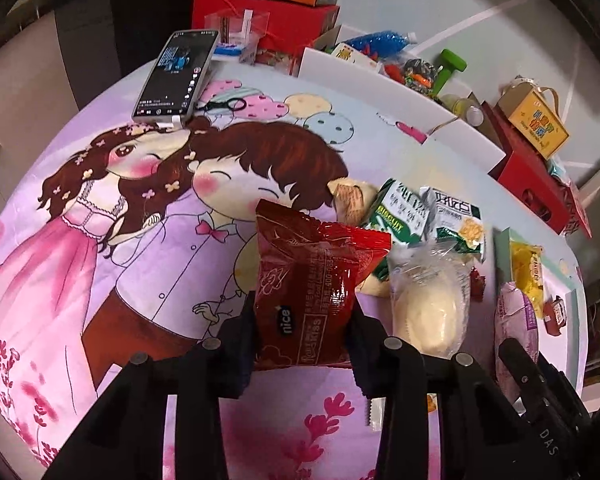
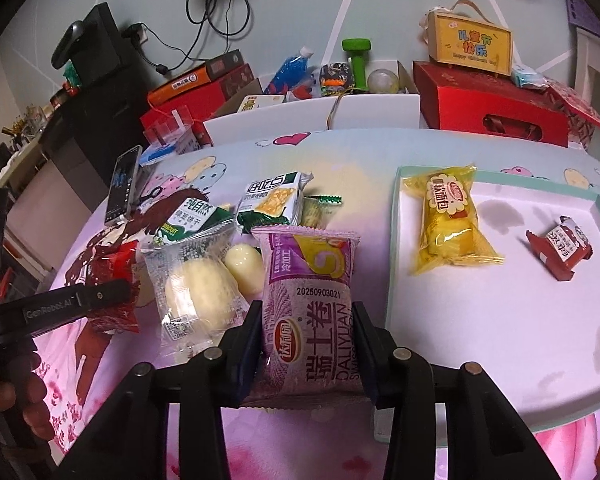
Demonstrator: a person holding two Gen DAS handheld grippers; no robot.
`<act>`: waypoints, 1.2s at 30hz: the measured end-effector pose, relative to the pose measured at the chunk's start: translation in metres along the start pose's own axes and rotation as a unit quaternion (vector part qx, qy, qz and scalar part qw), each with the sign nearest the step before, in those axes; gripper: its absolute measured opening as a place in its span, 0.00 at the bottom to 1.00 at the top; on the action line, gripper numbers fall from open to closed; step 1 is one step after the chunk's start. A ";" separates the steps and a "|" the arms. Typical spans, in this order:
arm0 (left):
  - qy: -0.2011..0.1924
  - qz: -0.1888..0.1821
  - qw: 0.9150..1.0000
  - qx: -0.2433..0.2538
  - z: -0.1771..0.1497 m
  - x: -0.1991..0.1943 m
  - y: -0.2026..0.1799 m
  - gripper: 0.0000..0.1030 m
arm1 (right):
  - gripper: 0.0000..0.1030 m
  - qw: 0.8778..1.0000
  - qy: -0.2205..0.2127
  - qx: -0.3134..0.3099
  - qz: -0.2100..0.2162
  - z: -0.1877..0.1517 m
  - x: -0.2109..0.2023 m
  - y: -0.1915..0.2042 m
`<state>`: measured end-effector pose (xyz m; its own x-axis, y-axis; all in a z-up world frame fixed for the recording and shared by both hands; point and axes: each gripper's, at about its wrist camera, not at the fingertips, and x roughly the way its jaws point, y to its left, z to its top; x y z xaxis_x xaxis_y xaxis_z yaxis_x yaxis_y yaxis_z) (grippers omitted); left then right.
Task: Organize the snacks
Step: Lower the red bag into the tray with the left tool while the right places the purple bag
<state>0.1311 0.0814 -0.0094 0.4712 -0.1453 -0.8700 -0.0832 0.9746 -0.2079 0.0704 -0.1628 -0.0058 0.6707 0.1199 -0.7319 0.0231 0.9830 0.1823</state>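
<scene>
My left gripper (image 1: 304, 312) is shut on a red snack packet (image 1: 312, 276), held just above the cartoon-printed cloth. A purple Swiss-roll packet (image 2: 312, 300) is clamped between the fingers of my right gripper (image 2: 308, 320), also lifted a little. Between the two lies a pile: a clear-wrapped pale bun (image 2: 198, 292), two green-and-white biscuit packets (image 2: 192, 220), and another pale bun (image 2: 244, 268). To the right sits a white tray with a teal rim (image 2: 496, 320), holding a yellow cake packet (image 2: 450, 220) and a small red candy packet (image 2: 560, 246). The left gripper (image 2: 112, 300) shows at the right wrist view's left edge.
A phone (image 1: 172, 76) and a black hair tie (image 1: 228, 104) lie at the cloth's far left. Behind the table stand white boxes (image 2: 312, 114), red gift boxes (image 2: 488, 108), a green dumbbell (image 2: 356, 60), a blue bottle (image 2: 288, 68) and a yellow carry box (image 2: 470, 46). A hand (image 2: 12, 404) holds the left gripper.
</scene>
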 end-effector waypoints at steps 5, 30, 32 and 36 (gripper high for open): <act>-0.016 -0.003 1.000 0.001 0.003 -0.011 -0.004 0.40 | 0.43 1.000 -0.003 0.004 0.001 0.002 -0.004 -0.001; -0.044 -0.080 0.974 0.208 -0.033 -0.031 -0.165 0.40 | 0.43 0.982 -0.040 0.159 -0.095 0.006 -0.068 -0.138; -0.036 -0.090 0.969 0.228 -0.041 -0.027 -0.180 0.40 | 0.43 0.977 -0.042 0.182 -0.104 0.002 -0.074 -0.155; -0.020 -0.101 0.958 0.267 -0.058 -0.017 -0.210 0.40 | 0.43 0.968 -0.044 0.215 -0.121 -0.004 -0.083 -0.183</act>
<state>0.0891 -0.1302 0.0233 0.4635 -0.3442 -0.8165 0.4700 0.8767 -0.1028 0.0077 -0.3523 0.0192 0.6670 -0.1380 -0.7321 0.4811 0.8301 0.2819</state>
